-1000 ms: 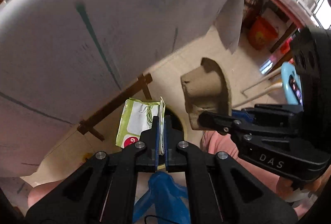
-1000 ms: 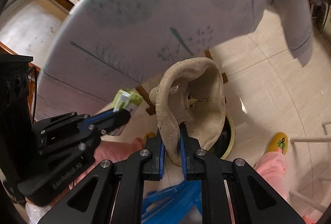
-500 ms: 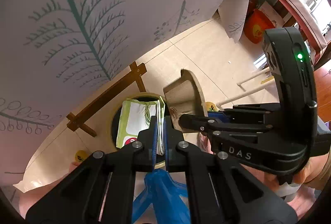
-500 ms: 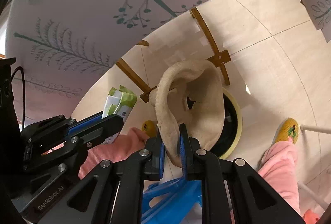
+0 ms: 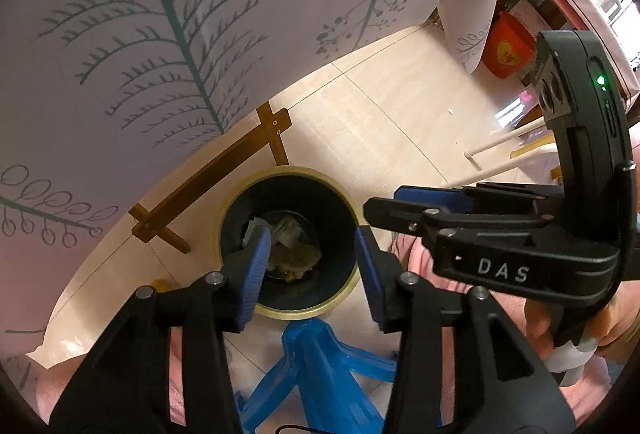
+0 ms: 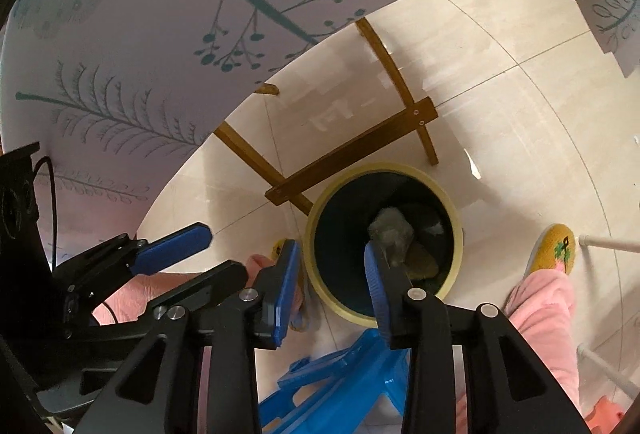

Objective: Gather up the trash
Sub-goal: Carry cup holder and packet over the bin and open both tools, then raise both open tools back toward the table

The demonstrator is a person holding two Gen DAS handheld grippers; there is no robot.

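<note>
A dark round bin with a yellow rim (image 5: pixel 288 169) stands on the floor straight below both grippers. Crumpled trash (image 5: pixel 294 248) lies at its bottom; in the right wrist view a grey-brown pulp piece (image 6: pixel 394 234) shows inside the bin (image 6: pixel 384 166). My left gripper (image 5: pixel 312 274) hangs over the bin mouth, its jaws opening with nothing between the blue pads. My right gripper (image 6: pixel 331 284) hovers over the bin's left rim, its jaws also opening and empty. Each gripper sees the other: the right gripper (image 5: pixel 394 199) at the right, the left gripper (image 6: pixel 224 254) at the left.
A leaf-printed tablecloth (image 5: pixel 168 33) overhangs the scene, with a wooden table brace (image 6: pixel 352 153) beside the bin. A blue plastic stool (image 5: pixel 316 366) is just below the grippers. A pink-trousered leg (image 6: pixel 540 306) and a yellow slipper (image 6: pixel 554 248) are at the right. An orange bucket (image 5: pixel 506 45) is far off.
Both grippers have sunk toward the bin and opened. The green-and-white packet left the left jaws and the brown pulp tray left the right jaws; both now lie in the bin.
</note>
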